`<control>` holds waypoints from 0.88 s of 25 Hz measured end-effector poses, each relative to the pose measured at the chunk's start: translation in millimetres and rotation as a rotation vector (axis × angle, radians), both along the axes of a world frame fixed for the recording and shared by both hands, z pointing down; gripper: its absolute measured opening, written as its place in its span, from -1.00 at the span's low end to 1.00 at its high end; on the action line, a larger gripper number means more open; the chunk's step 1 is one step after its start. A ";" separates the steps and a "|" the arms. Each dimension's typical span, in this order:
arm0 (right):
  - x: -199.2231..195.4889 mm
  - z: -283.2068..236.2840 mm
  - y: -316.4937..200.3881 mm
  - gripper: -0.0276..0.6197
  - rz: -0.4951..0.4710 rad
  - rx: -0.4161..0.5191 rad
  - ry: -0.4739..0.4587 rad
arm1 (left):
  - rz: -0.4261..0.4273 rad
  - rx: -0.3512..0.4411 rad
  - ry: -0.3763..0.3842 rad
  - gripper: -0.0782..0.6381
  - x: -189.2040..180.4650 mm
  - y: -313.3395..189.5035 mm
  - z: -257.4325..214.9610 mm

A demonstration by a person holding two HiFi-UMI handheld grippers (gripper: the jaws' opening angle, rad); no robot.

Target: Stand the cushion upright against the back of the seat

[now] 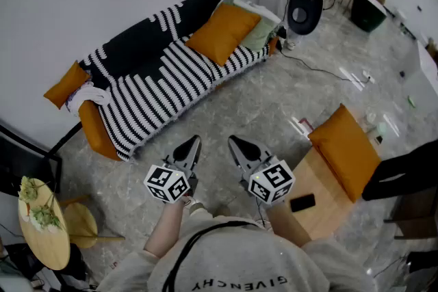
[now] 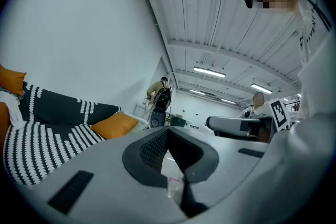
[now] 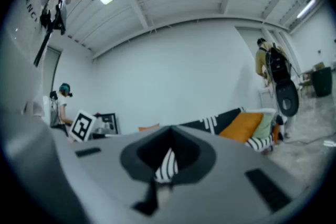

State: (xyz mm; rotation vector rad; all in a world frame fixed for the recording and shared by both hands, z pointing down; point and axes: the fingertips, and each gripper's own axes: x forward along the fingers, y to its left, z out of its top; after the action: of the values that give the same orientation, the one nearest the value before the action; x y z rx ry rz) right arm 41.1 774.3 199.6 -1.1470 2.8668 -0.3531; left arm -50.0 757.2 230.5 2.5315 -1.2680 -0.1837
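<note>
Starting with your left gripper (image 1: 194, 144) and right gripper (image 1: 235, 143) closed and empty, step to the sofa (image 1: 154, 89) and take the orange cushion (image 1: 222, 33) by its top corners.

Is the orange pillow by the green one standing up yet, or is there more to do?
Looks done: the orange cushion leans against the sofa back. Nothing is in hand: the left gripper and right gripper are shut, empty, short of the sofa. Left: perhaps only straightening it, hard to judge.

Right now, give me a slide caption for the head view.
Shut, empty left gripper and right gripper face the striped sofa; orange cushion on its right end, second cushion on the wooden table.
</note>
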 end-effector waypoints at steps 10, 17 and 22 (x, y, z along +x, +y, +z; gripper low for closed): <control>1.3 9.8 -5.8 -0.86 -0.006 -0.017 0.021 | -0.003 -0.015 0.001 -0.71 10.0 -9.9 5.3; -1.8 17.7 -24.3 -0.86 0.000 -0.032 0.015 | -0.017 -0.019 -0.004 -0.71 1.7 -27.2 13.7; 6.2 27.6 -57.7 -0.86 0.022 -0.055 0.012 | 0.001 -0.052 0.014 -0.71 6.0 -60.7 32.6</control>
State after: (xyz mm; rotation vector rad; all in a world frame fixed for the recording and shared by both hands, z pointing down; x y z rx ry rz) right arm 47.3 716.6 227.2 -1.1928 2.8697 -0.4273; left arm -44.0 696.5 263.1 2.4823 -1.2500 -0.1656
